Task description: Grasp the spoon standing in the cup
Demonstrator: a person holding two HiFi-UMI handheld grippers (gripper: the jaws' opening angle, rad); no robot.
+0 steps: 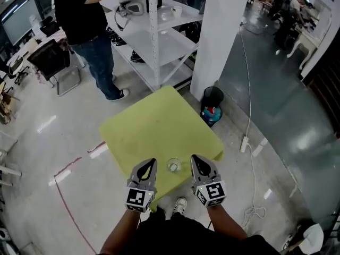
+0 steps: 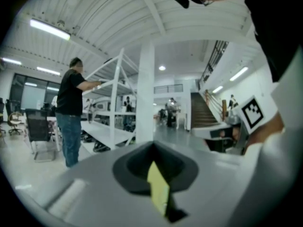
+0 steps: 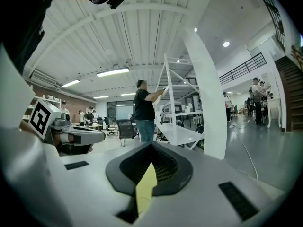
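A small clear cup (image 1: pixel 173 166) stands near the front edge of the yellow-green table (image 1: pixel 154 132). Whatever stands in it is too small to make out. My left gripper (image 1: pixel 152 162) hovers just left of the cup, jaws shut and empty. Just right of the cup, my right gripper (image 1: pixel 194 158) is also shut with nothing held. In the left gripper view the left gripper (image 2: pixel 152 144) shows closed jaws with a sliver of yellow table between them. The right gripper view shows the right gripper (image 3: pixel 151 143) the same way. The cup appears in neither gripper view.
A person in a black shirt and jeans (image 1: pixel 90 31) stands at a white shelf rack (image 1: pixel 154 36) beyond the table. A white pillar (image 1: pixel 220 36) and a black bin (image 1: pixel 212 102) stand at the back right. An office chair (image 1: pixel 53 62) is at the left, a cable (image 1: pixel 247 137) on the floor at the right.
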